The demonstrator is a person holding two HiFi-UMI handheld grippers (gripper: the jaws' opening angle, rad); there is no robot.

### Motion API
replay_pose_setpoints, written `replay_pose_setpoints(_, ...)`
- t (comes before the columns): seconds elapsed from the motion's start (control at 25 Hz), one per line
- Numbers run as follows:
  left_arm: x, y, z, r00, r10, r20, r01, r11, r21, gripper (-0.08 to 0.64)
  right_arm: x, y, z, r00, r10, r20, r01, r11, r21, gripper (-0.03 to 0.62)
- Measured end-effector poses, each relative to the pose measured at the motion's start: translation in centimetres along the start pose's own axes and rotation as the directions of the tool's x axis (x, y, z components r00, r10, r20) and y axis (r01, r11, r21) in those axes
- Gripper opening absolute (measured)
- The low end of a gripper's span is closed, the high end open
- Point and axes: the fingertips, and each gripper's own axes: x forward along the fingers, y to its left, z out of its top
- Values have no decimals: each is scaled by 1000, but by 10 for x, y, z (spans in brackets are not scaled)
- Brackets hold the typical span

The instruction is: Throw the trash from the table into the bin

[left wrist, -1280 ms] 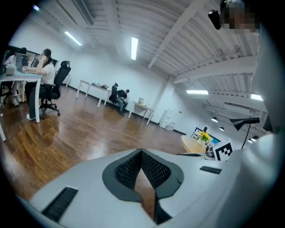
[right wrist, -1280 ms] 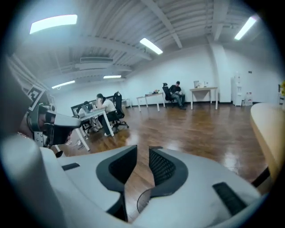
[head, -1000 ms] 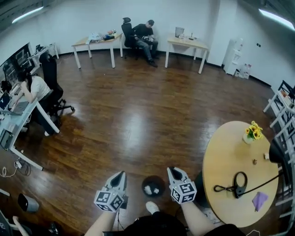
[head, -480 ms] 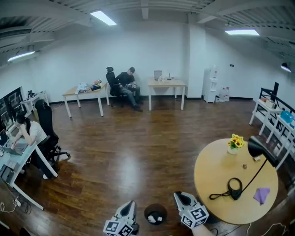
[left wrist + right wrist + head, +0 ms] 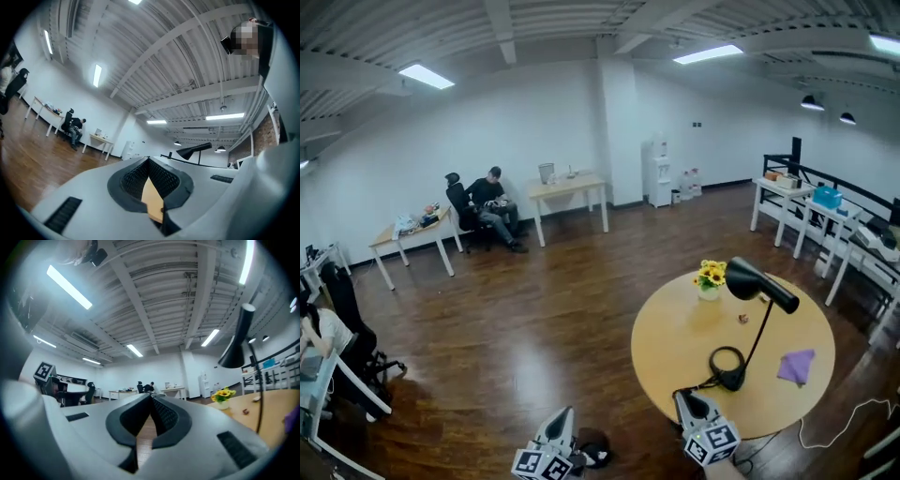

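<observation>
Both grippers were seen at the lower edge of the head view, and nothing was held in either. The jaws of the left gripper (image 5: 565, 414) were closed tip to tip, and the jaws of the right gripper (image 5: 684, 399) were pressed together as well. The bin (image 5: 598, 456) was placed on the floor (image 5: 534, 328) between the two grippers. A purple piece (image 5: 795, 366) was seen lying on the round table (image 5: 675, 339), near the base of the lamp (image 5: 757, 283).
</observation>
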Motion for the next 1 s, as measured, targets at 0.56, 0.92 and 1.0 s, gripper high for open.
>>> replay_pose_setpoints(0.56, 126, -207, -92, 918, -363, -160, 350, 931, -101, 0, -208, -206, 20, 860, -507, 58, 503, 861, 73, 2)
replay_pose_setpoints(0.92, 164, -267, -114, 849, -489, -198, 476, 872, -116, 0, -268, -233, 44, 780, -622, 64, 617, 783, 85, 2)
replay_pose_setpoints(1.0, 174, -270, -110, 845, -502, -185, 486, 865, -127, 0, -264, -232, 59, 783, -616, 87, 611, 787, 82, 2)
